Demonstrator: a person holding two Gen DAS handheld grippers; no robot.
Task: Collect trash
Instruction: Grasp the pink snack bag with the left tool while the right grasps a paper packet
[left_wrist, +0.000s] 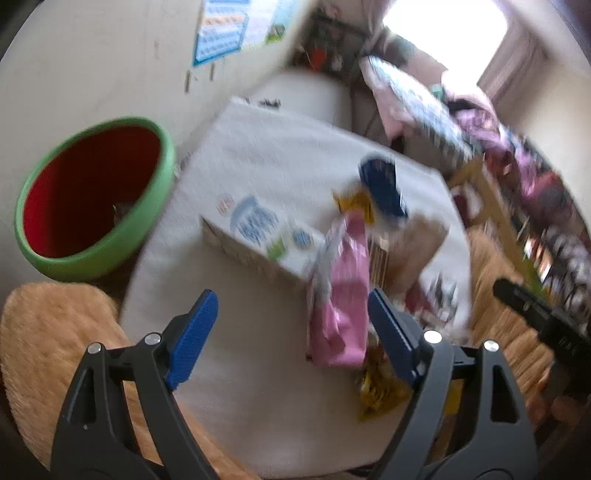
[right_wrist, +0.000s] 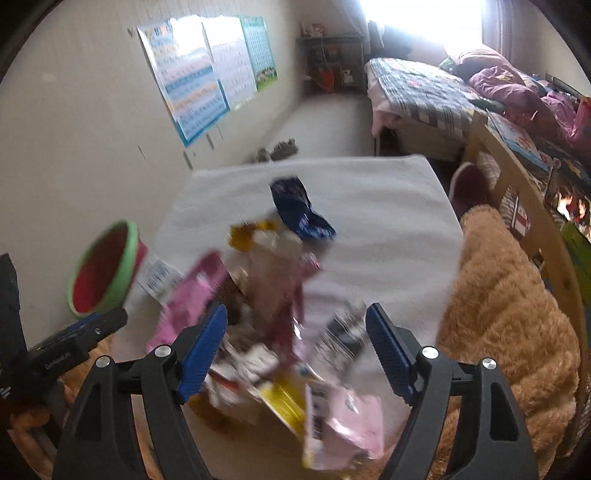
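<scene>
White cloth covers the table (left_wrist: 258, 155) in front of you, and the trash sits heaped on it: a pink wrapper (left_wrist: 341, 314), a dark blue packet (right_wrist: 301, 210), a yellow wrapper (right_wrist: 245, 234) and a flat printed box (left_wrist: 258, 236). Your left gripper (left_wrist: 291, 332) stands with jaws apart, nothing pressed between them, the pink wrapper just inside its right finger. Your right gripper (right_wrist: 295, 347) hangs spread over the blurred pile, clamping nothing. The green bin (left_wrist: 96, 199) with a red inside stands left of the table
</scene>
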